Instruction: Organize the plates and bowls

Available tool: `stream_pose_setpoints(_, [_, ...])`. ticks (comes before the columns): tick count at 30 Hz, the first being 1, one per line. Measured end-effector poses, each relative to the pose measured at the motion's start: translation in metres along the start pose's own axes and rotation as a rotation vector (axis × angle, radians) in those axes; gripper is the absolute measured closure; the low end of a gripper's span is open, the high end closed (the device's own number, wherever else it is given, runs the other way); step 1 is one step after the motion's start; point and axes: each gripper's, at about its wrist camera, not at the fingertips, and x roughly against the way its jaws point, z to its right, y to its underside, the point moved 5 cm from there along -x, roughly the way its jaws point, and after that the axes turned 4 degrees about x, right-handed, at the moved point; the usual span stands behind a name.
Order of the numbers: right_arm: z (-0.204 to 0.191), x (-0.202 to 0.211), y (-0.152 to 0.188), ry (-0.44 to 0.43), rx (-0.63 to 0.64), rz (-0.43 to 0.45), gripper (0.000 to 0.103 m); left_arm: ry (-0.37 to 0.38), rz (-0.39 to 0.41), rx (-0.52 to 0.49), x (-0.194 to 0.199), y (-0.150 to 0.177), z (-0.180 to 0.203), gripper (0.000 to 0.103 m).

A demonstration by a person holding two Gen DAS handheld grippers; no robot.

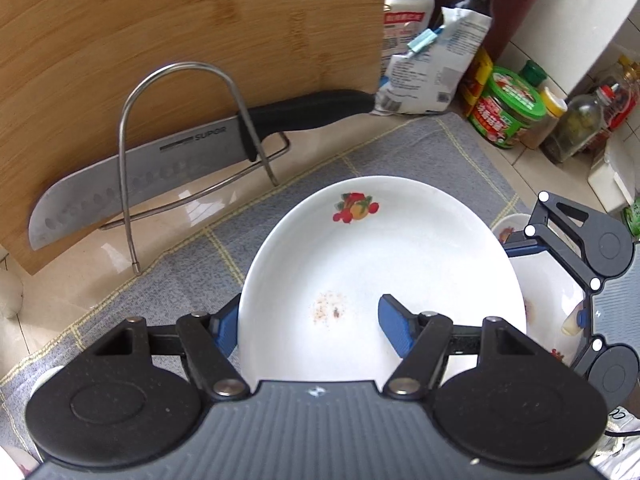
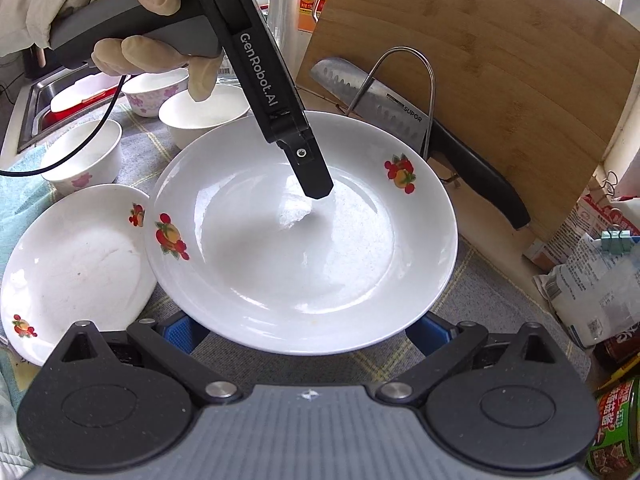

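A large white plate with fruit prints [image 2: 304, 240] sits on the grey checked mat; it also shows in the left wrist view [image 1: 380, 280]. My left gripper [image 1: 308, 328] straddles the plate's rim, one blue finger under the edge and one inside, jaws wide apart; its finger [image 2: 312, 172] reaches over the plate in the right wrist view. My right gripper [image 2: 304, 334] is open, its blue fingers under the plate's near rim. A smaller fruit-print plate [image 2: 76, 272] lies to the left, partly under the large one. Three white bowls [image 2: 84, 152] stand behind.
A bamboo cutting board [image 1: 180, 40] and a knife [image 1: 160, 164] rest in a wire rack [image 1: 132, 184] behind the plate. Sauce bottles, jars and a clipped bag [image 1: 432, 64] crowd the right. A sink [image 2: 44, 100] is at the far left.
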Motion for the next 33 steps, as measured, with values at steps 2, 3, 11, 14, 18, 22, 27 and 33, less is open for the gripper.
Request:
stream_pose_setpoints(2, [-0.003, 0.006, 0.002, 0.001, -0.013, 0.001, 0.0, 0.001, -0.001, -0.012, 0.002, 0.002, 0.005, 0.034])
stream_pose_setpoints(3, [-0.004, 0.009, 0.004, 0.001, -0.023, 0.001, 0.0, 0.001, -0.002, -0.018, 0.003, 0.004, 0.008, 0.034])
stream_pose_setpoints(11, [-0.014, 0.028, 0.016, 0.049, -0.069, 0.006, 0.0, 0.019, 0.001, -0.064, 0.007, 0.01, 0.032, 0.034])
stream_pose_setpoints(14, [-0.017, 0.035, 0.022, 0.064, -0.091, 0.003, 0.0, 0.027, -0.004, -0.089, 0.006, 0.01, 0.043, 0.034])
stream_pose_setpoints(18, [-0.02, 0.044, 0.033, 0.092, -0.133, 0.003, 0.0, 0.042, -0.006, -0.123, 0.005, 0.008, 0.058, 0.034])
stream_pose_setpoints(22, [-0.021, 0.055, 0.045, 0.126, -0.165, 0.0, 0.0, 0.056, -0.009, -0.171, 0.001, 0.006, 0.075, 0.034])
stream_pose_setpoints(27, [-0.022, 0.068, 0.061, 0.173, -0.205, -0.013, 0.0, 0.087, -0.019, -0.223, -0.008, 0.002, 0.099, 0.034])
stream_pose_setpoints(33, [-0.025, 0.085, 0.083, 0.224, -0.265, -0.033, 0.0, 0.125, -0.038, -0.294, -0.021, -0.001, 0.128, 0.034])
